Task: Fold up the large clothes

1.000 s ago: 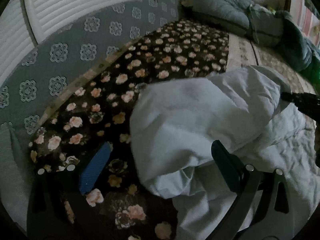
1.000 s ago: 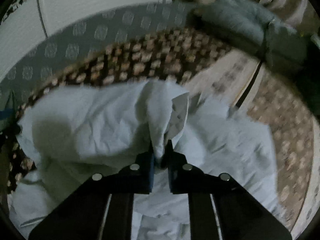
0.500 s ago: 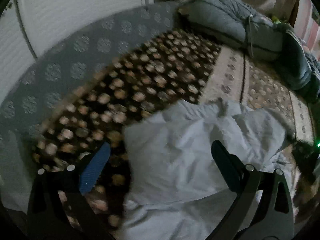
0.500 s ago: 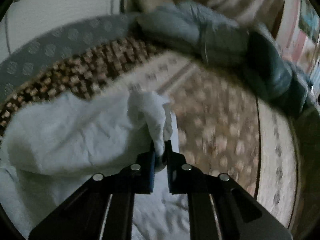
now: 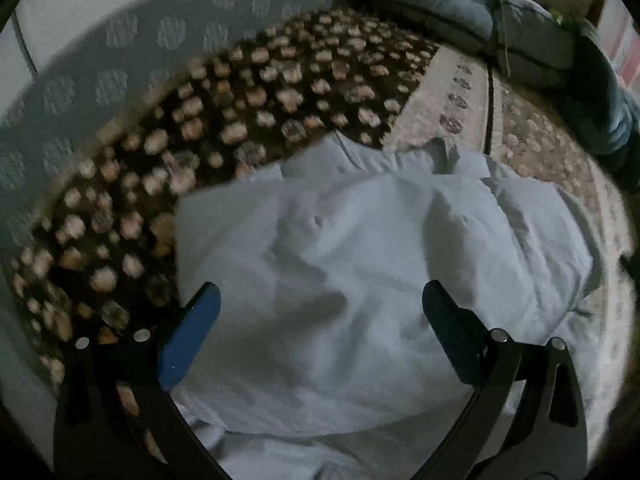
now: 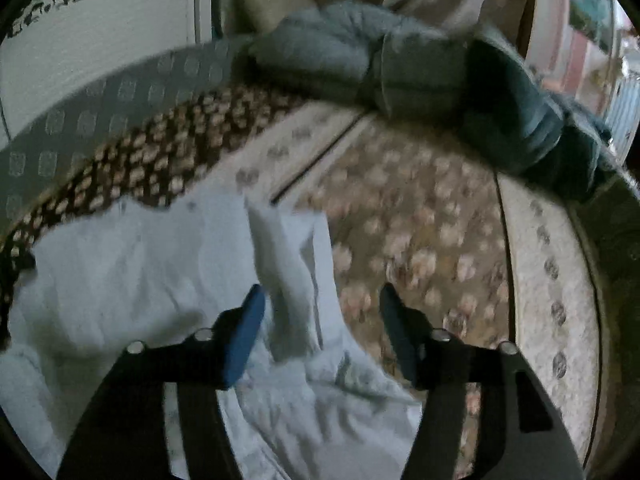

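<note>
While my right gripper (image 6: 320, 320) is opening, a raised corner of the pale blue garment (image 5: 360, 280) stands loose between its jaws. Left gripper (image 5: 320, 320) hovers wide and empty above the cloth. It lies rumpled on the flowered bed (image 6: 420, 240), one flap folded over; smoothing and more folds seem left.

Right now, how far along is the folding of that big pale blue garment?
Done: one layer of the pale blue crumpled garment already lies doubled over itself on the floral bedspread.
In hand: nothing; the right gripper is opening beside an upright cloth fold, and the left gripper hovers open.
Left: flattening and the remaining folds.
</note>
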`<action>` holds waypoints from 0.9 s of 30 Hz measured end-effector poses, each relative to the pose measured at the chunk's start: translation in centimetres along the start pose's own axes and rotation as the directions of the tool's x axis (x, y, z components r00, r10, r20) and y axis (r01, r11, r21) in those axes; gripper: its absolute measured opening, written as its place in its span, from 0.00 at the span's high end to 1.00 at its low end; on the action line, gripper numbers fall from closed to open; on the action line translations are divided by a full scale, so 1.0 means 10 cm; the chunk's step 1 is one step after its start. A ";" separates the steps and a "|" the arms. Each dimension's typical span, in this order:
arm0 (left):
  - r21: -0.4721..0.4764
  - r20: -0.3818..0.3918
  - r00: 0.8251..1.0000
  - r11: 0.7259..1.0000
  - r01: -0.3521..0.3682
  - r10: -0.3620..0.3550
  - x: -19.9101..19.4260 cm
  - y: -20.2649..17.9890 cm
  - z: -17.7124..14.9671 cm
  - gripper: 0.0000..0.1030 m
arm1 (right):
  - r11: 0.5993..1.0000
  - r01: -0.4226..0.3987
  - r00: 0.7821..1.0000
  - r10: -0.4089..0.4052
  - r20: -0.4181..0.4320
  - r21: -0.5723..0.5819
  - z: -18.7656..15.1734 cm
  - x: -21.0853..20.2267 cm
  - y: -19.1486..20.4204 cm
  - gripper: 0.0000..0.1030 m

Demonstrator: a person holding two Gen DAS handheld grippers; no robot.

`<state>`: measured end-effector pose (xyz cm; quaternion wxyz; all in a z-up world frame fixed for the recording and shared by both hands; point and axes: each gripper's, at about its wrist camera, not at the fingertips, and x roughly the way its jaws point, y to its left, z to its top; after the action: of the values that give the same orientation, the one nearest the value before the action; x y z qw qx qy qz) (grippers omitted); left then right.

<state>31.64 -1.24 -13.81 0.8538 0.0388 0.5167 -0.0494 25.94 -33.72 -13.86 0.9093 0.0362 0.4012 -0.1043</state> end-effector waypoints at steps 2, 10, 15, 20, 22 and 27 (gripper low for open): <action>-0.001 0.014 1.000 1.000 0.006 -0.006 0.04 -0.01 -0.03 0.03 | 0.998 -0.061 0.998 0.061 -0.007 0.012 0.10 0.13 0.14 0.41; -0.006 -0.051 0.999 1.000 0.007 -0.007 0.54 -0.03 -0.05 0.03 | 0.994 -0.097 0.991 0.092 -0.094 -0.045 0.10 0.85 0.64 0.41; -0.019 -0.074 0.997 1.000 0.025 -0.026 0.70 0.00 -0.06 0.03 | 0.993 -0.105 0.986 0.096 -0.137 -0.062 0.07 1.05 0.65 0.42; -0.037 -0.105 0.993 0.998 0.042 -0.046 0.85 0.02 -0.07 0.03 | 0.991 -0.131 0.976 0.124 -0.178 -0.031 0.03 1.24 0.60 0.41; -0.040 -0.121 0.991 0.998 0.046 -0.051 0.90 0.02 -0.07 0.03 | 0.991 -0.126 0.976 0.117 -0.182 -0.043 -0.01 1.29 0.62 0.41; -0.030 -0.149 0.988 0.999 0.035 -0.039 1.00 -0.01 -0.09 0.03 | 0.990 -0.125 0.973 0.108 -0.206 -0.070 -0.05 1.41 0.68 0.39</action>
<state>35.41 -1.64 -23.06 0.8122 0.0211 0.5804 -0.0553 36.28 -29.29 -24.70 0.8692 0.0324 0.4924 -0.0300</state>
